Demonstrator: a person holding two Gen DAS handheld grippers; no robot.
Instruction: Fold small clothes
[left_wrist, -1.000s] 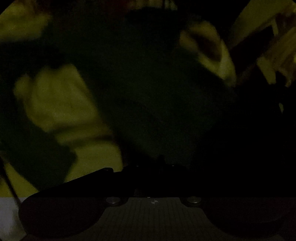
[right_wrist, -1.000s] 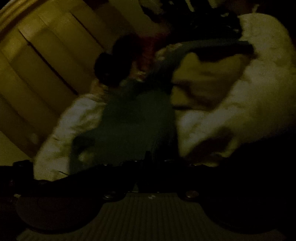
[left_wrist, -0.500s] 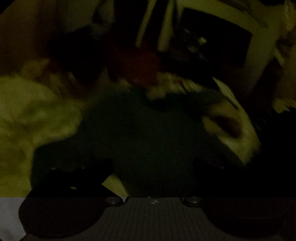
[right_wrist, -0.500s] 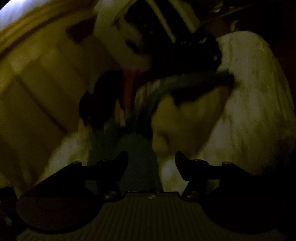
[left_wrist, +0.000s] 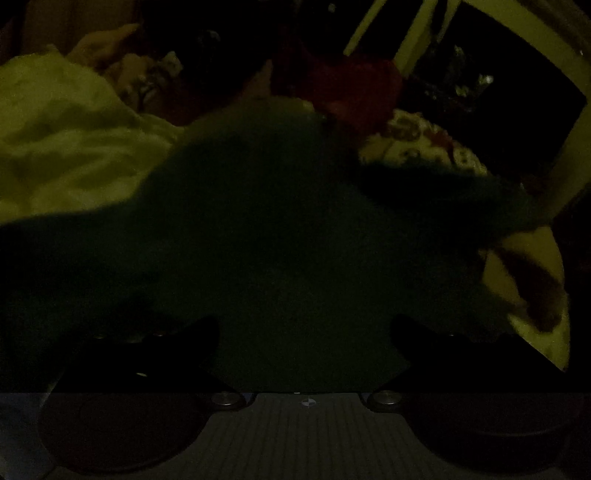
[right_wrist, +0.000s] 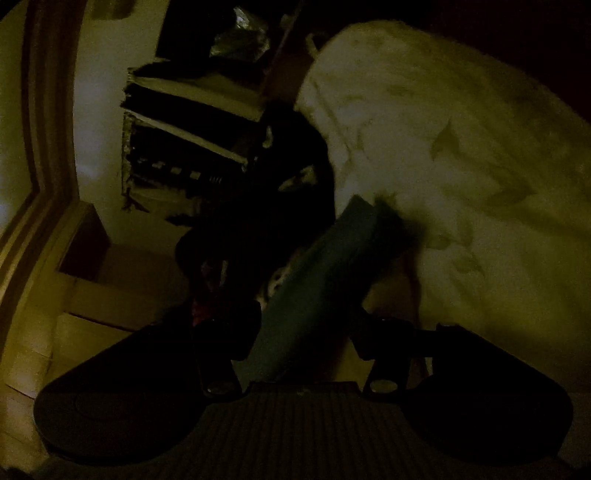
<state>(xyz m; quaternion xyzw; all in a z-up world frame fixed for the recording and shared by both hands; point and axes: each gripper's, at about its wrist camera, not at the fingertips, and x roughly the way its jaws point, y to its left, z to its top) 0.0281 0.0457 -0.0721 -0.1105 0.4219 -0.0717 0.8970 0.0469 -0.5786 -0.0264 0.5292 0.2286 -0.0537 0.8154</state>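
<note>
Dimly lit and partly smeared by blur, both views centre on one dark green, soft fabric garment that lies spread over a pale, rumpled bed cover. Seen from the left wrist, the garment fills the middle of the frame, with one sleeve-like part reaching out to the right above a strip of pale cover. The left gripper has its two dark fingers set wide apart low in the frame, and green cloth shows in the gap between them; whether the tips touch the fabric cannot be told in this light, and nothing is pinched between them. Behind the garment sit a dark red bundle of cloth and a light cloth with a small floral print, with the pale slats of a chair-like frame farther back. From the right wrist, the same garment appears as a teal-green band running up from between the fingers toward the pale cover. The right gripper is likewise spread wide, its fingers standing on either side of the band without closing on it. To the left in that view are dark shelves against a pale wall and a wooden door frame.
</note>
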